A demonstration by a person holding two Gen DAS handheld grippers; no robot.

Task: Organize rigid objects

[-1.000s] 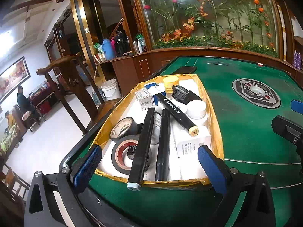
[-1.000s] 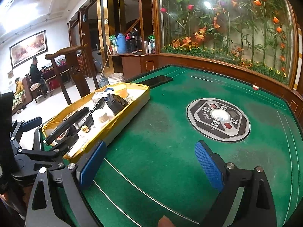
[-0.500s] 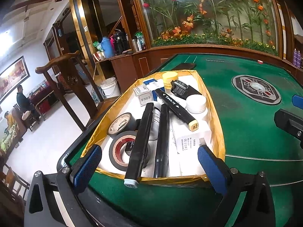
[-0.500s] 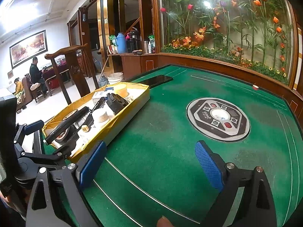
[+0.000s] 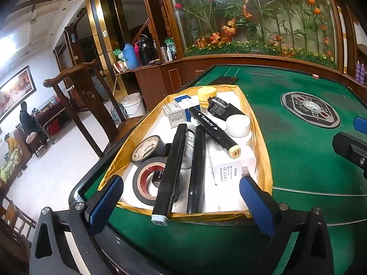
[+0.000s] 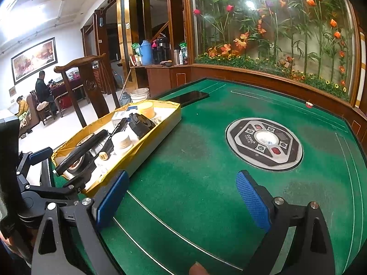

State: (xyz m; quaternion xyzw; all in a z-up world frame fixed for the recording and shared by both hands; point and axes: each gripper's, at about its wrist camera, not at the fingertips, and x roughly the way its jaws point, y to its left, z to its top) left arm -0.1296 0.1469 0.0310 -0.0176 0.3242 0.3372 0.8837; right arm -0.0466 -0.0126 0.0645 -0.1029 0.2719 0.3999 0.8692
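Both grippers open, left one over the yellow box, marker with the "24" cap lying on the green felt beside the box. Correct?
Not quite. The marker lies inside the yellow box, across the other items, as the left wrist view shows. Left gripper and right gripper are open.

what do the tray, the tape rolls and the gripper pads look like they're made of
Tray: probably cardboard, with a shiny yellow wrap that creases at the rim and a white floor.
Tape rolls: likely glossy black vinyl tape; one has a red core, the other a pale one.
Left gripper pads: blue, seemingly rubber with dimpled texture; jaws stand wide apart.
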